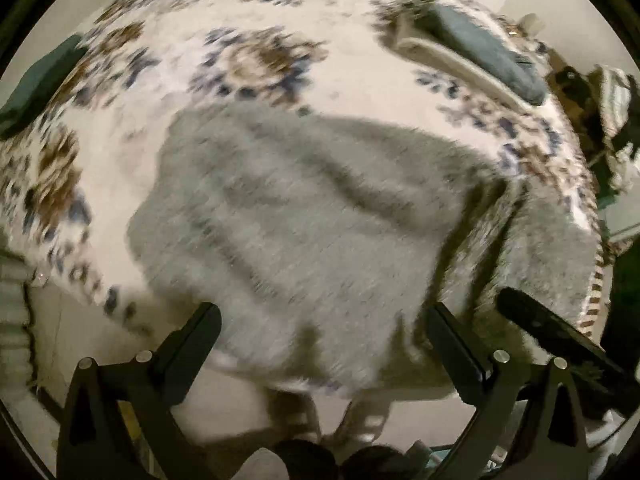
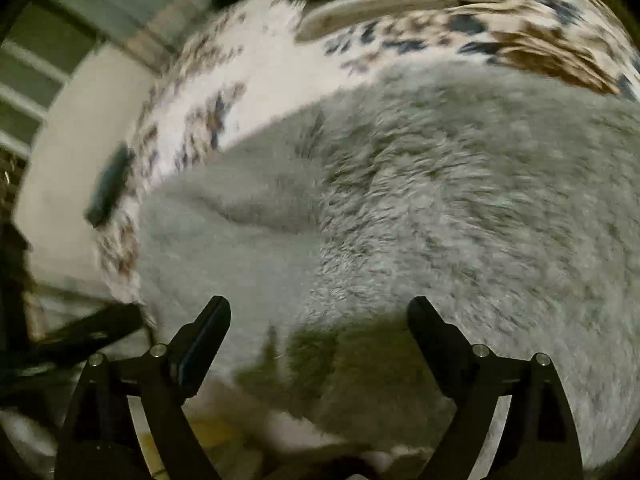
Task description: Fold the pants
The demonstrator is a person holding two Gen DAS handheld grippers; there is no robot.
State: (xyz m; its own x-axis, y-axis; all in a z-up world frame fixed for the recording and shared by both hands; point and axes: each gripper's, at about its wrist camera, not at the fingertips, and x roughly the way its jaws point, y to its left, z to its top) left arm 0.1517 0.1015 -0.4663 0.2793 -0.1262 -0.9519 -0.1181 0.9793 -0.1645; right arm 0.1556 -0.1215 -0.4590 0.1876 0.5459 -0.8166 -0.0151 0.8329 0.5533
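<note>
Both tongs gaping wide, gripping nothing: left tongs [image 1: 322,320] hovering over the near edge of the grey pants [image 1: 304,216], right tongs [image 2: 320,316] hanging just above the same fuzzy cloth. Pants lying spread and rumpled on a patterned bedspread [image 1: 256,60], hanging over its edge. Dark cushion [image 1: 488,50] resting farther back.

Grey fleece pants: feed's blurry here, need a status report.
Left gripper open, empty. Right gripper open, empty. Grey fleece pants spread on patterned bedspread. Nothing blocking.
</note>
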